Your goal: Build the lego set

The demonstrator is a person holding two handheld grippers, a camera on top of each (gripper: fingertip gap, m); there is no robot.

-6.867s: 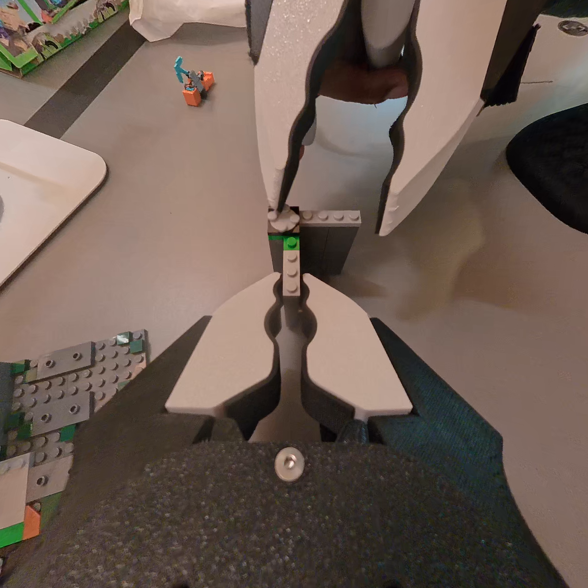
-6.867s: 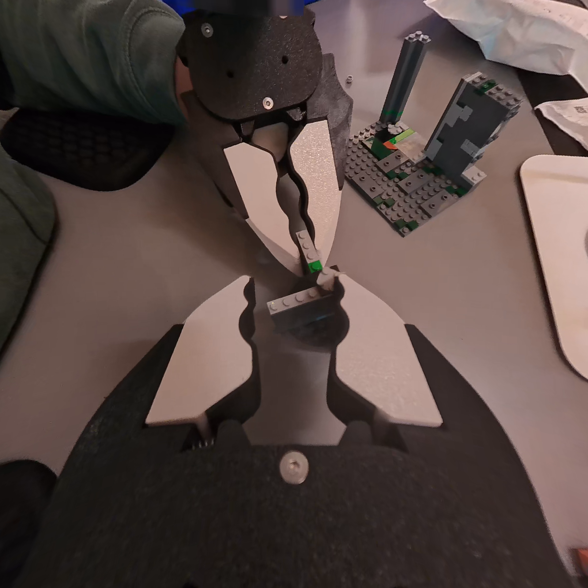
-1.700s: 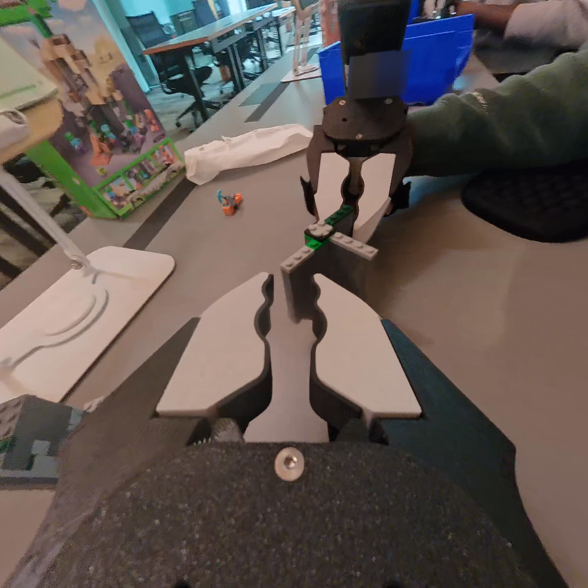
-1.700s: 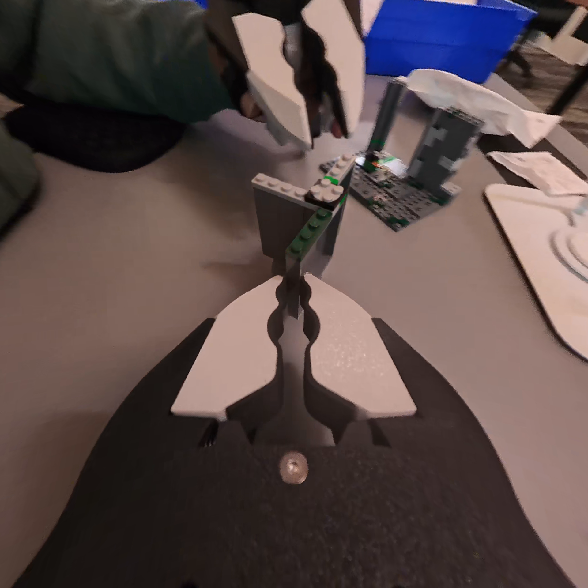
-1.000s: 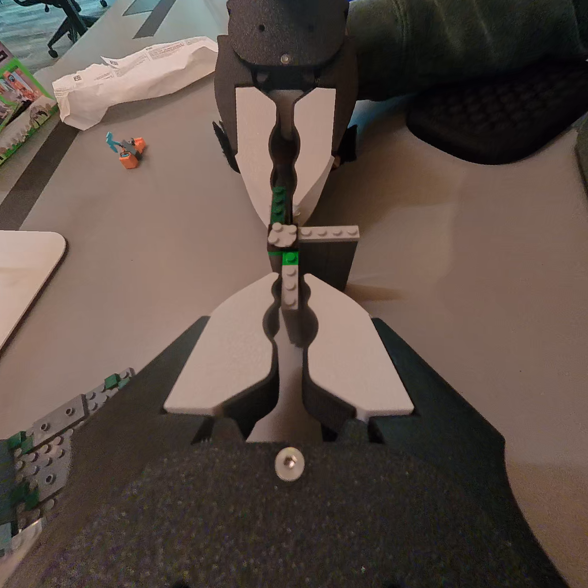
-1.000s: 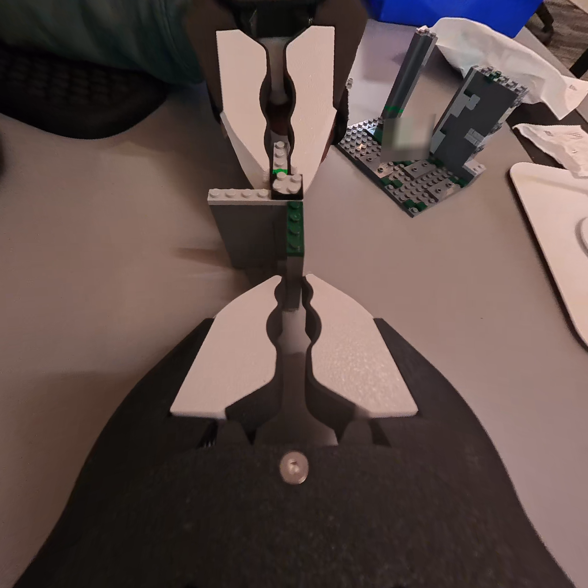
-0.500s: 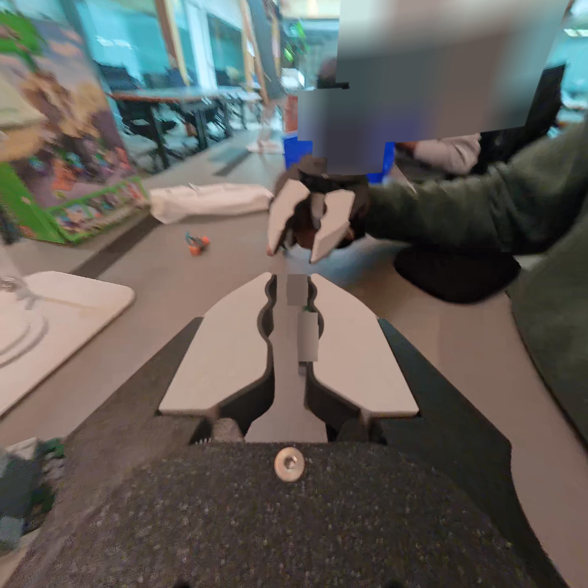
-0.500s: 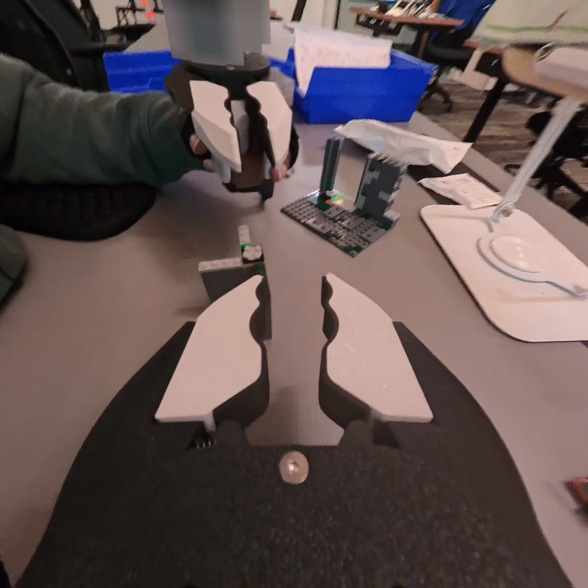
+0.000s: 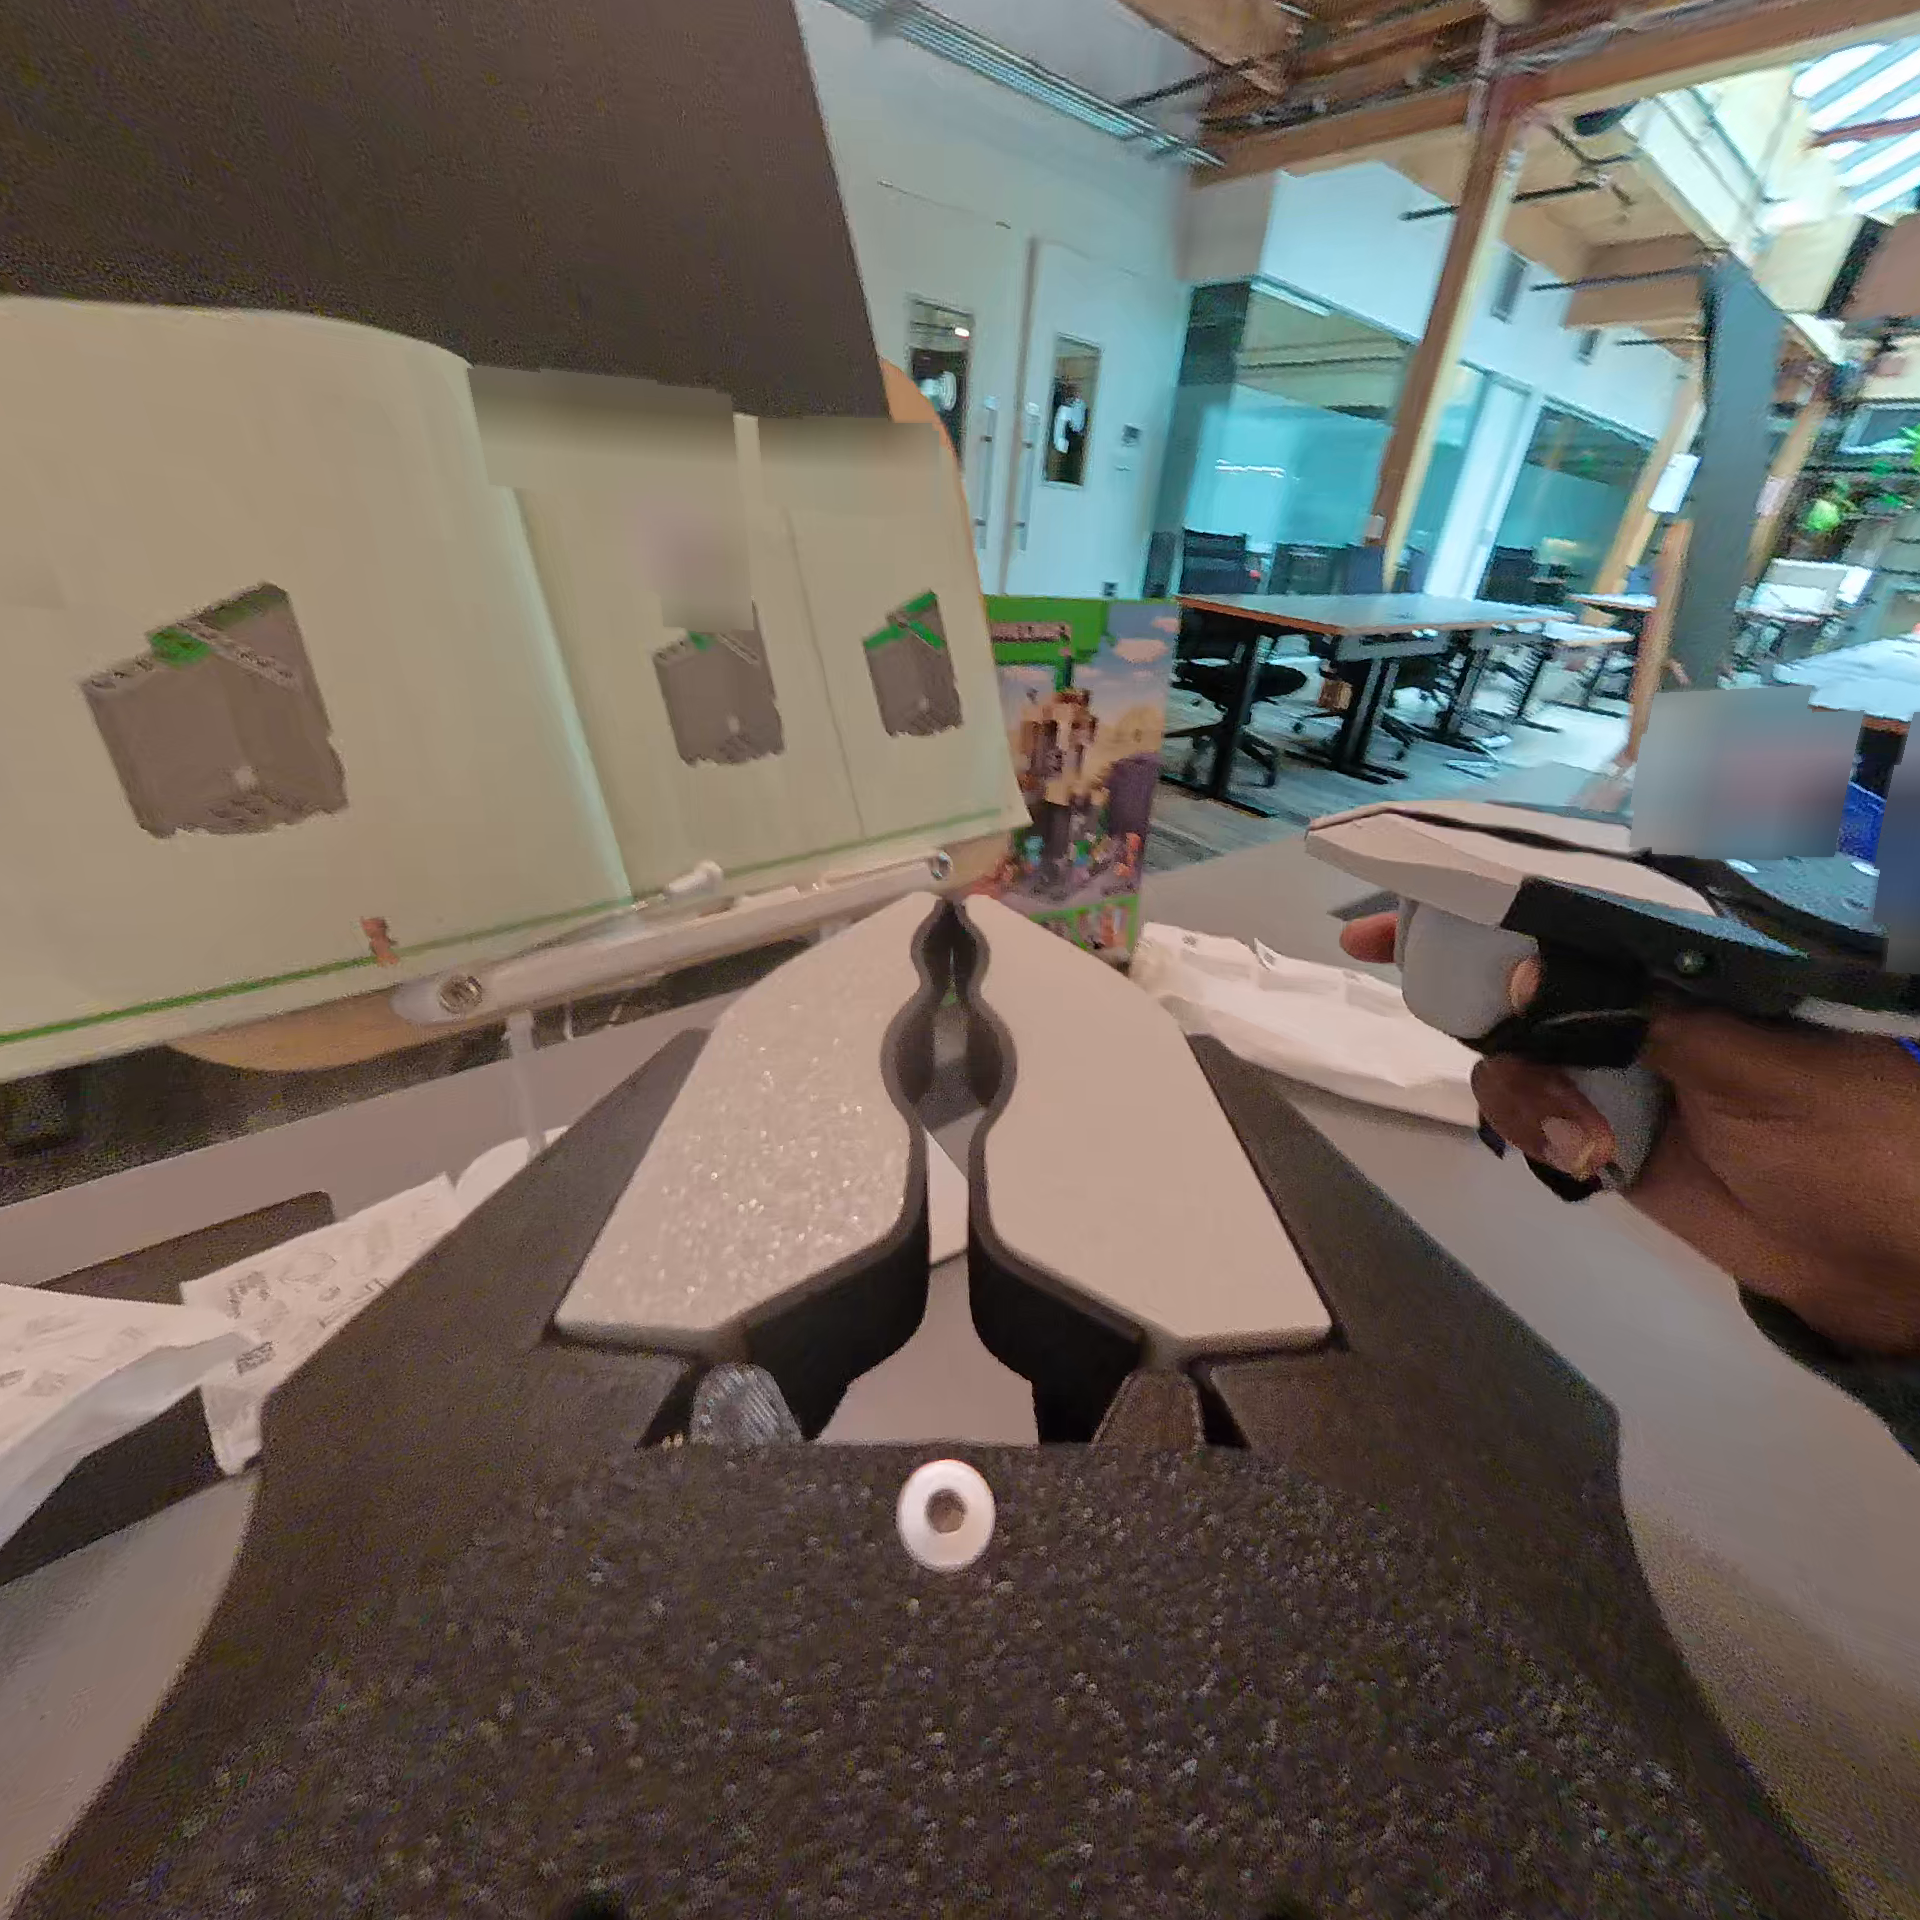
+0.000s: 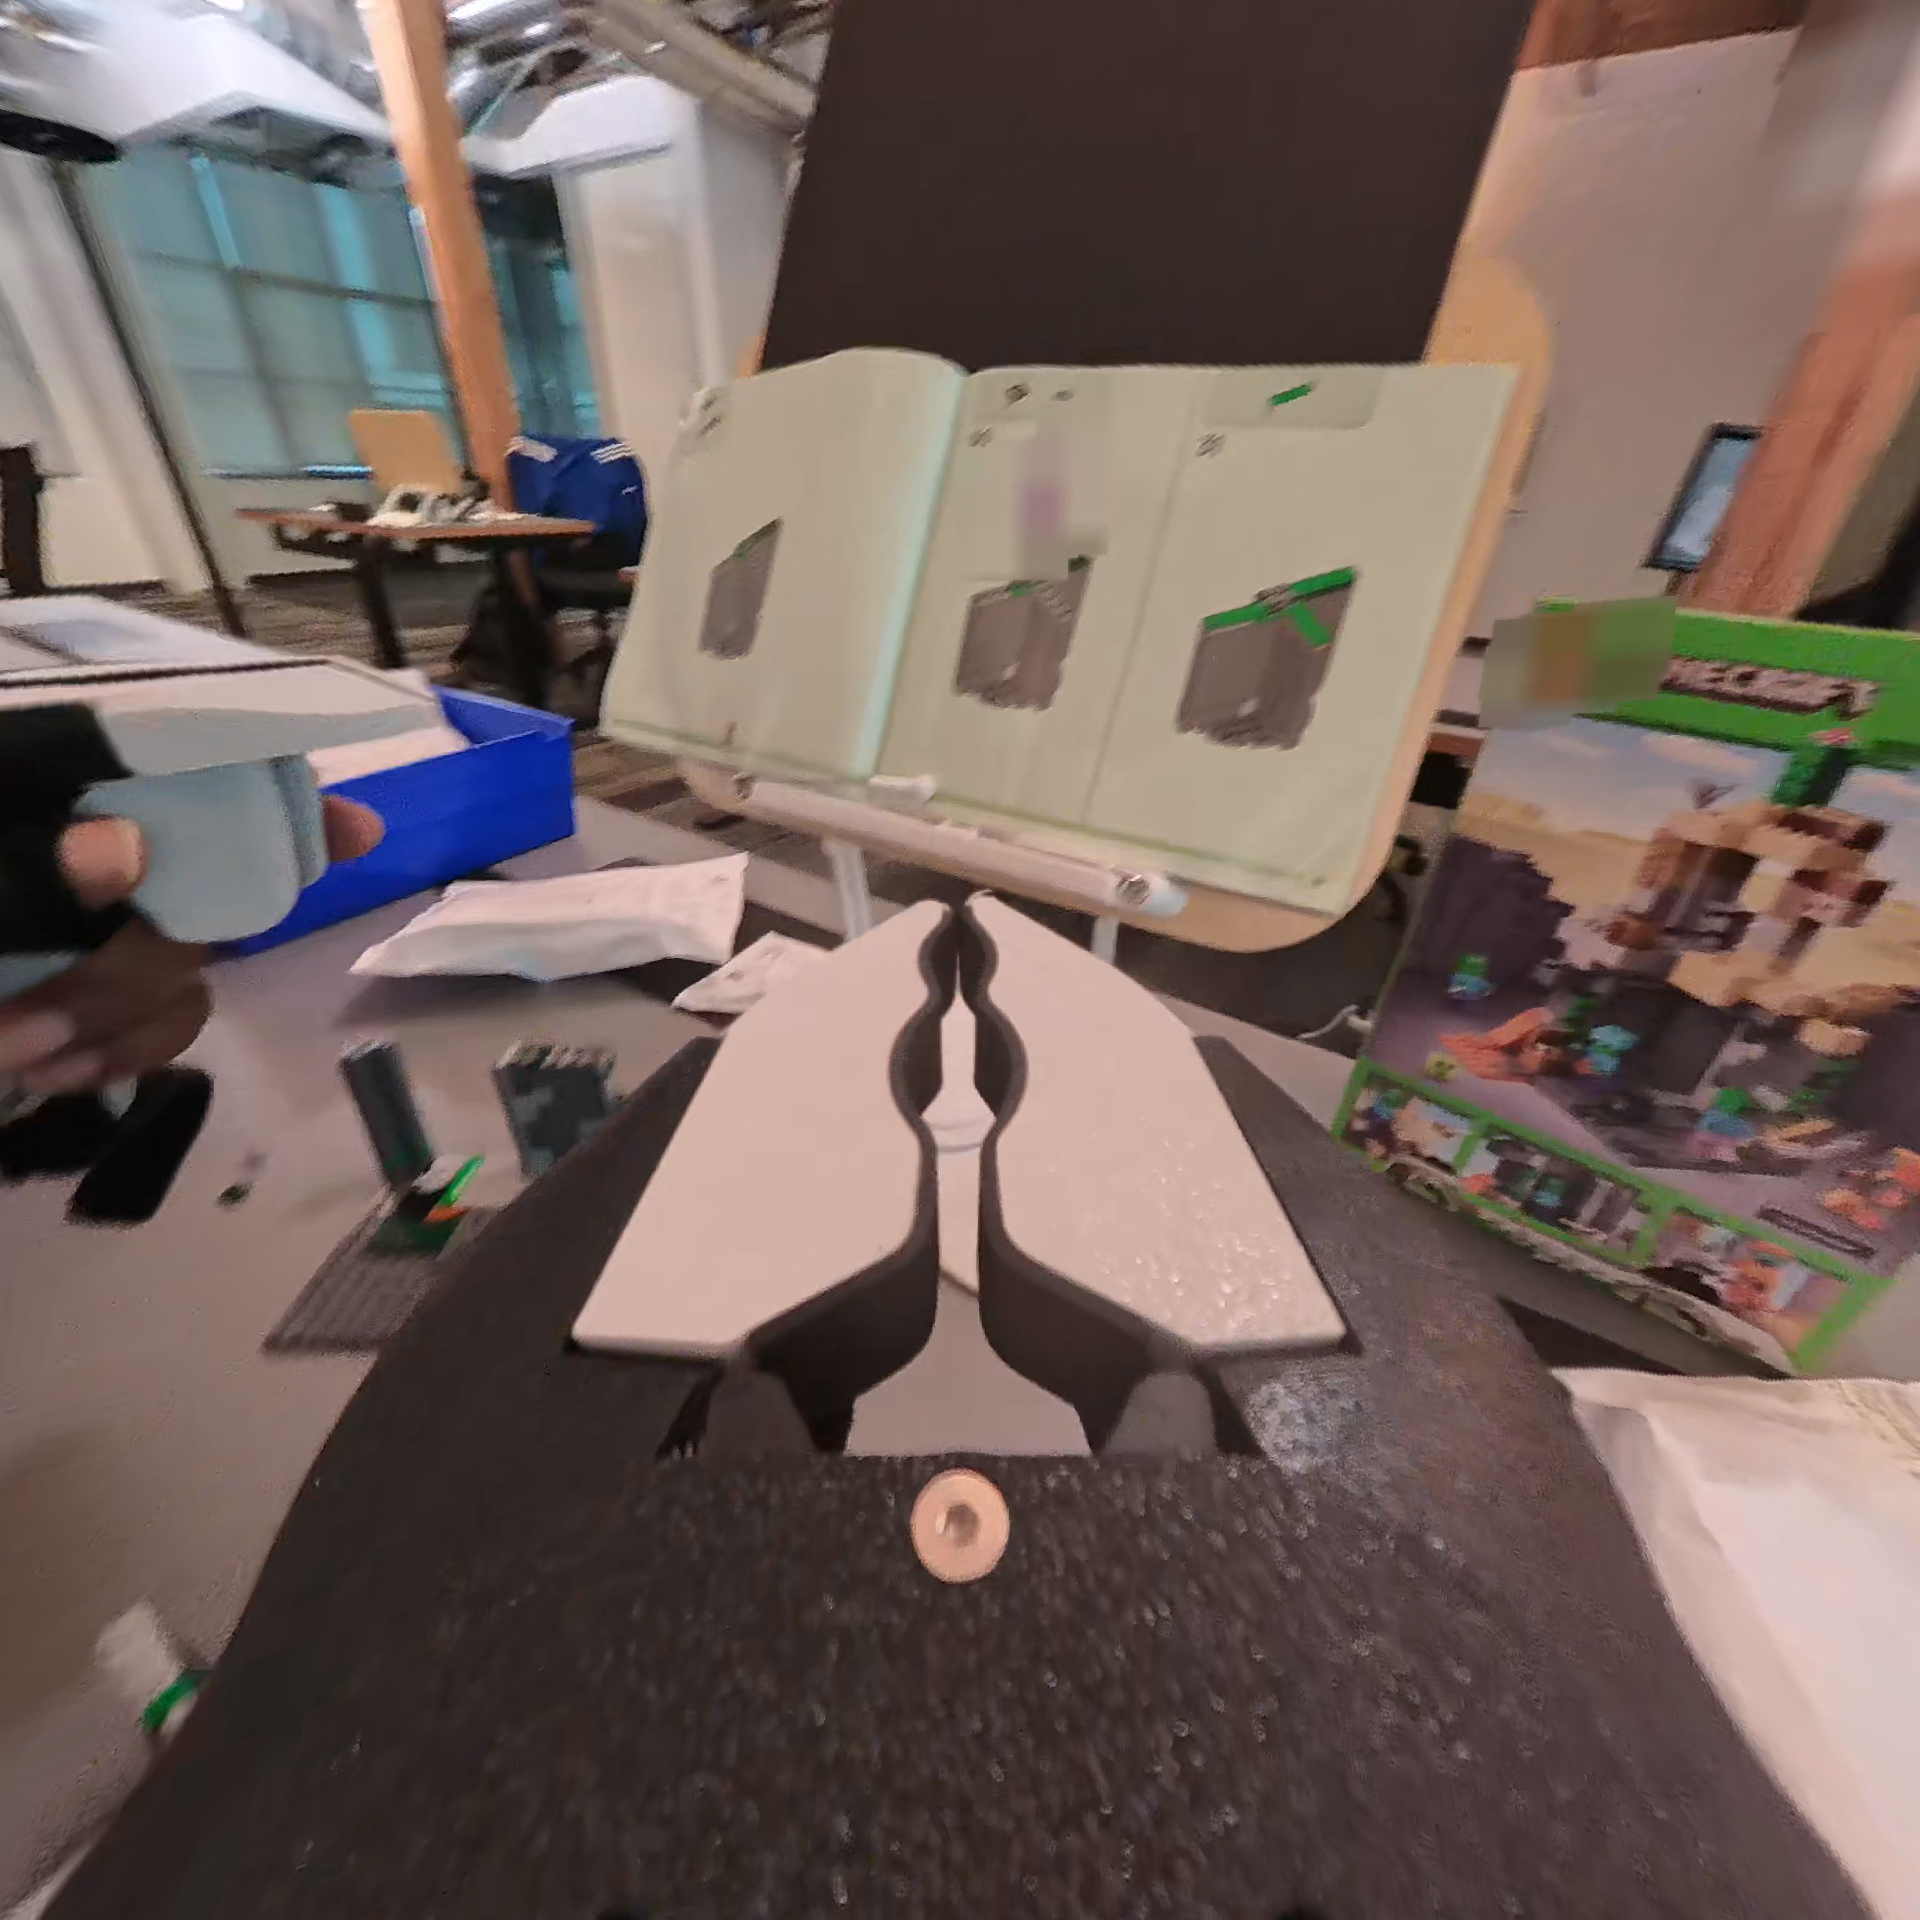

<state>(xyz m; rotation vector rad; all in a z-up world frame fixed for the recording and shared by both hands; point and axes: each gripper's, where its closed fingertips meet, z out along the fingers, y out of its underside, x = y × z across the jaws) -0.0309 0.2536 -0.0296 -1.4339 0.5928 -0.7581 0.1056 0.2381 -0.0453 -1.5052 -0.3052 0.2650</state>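
Both grippers are raised off the table and face the open instruction booklet (image 9: 416, 623) on its stand; it also shows in the right wrist view (image 10: 1039, 623). My left gripper (image 9: 948, 916) is shut and empty. My right gripper (image 10: 958, 914) is shut and empty. Each shows in the other's view, held in a hand: the right one (image 9: 1325, 836) at the right, the left one (image 10: 395, 722) at the left. A grey baseplate (image 10: 353, 1288) with two dark grey towers (image 10: 387, 1101) stands on the table, low left of my right gripper. The grey wall piece is out of view.
The lego box (image 10: 1662, 987) stands at the right, behind the booklet stand in the left wrist view (image 9: 1081, 769). White paper bags (image 10: 561, 920) lie on the grey table (image 10: 156, 1299), with another (image 9: 1299, 1013) near the hand. A blue bin (image 10: 468, 800) sits at the back left. Spacing between my two grippers at the tips: around 15 cm. The grey baseplate (image 10: 353, 1288) is about 25 cm from my left fingertips and 35 cm from my right.
Both grippers let go of the grey wall piece, lifted away from the table and tilted up toward the booklet. The right one opened, then shut again, empty.
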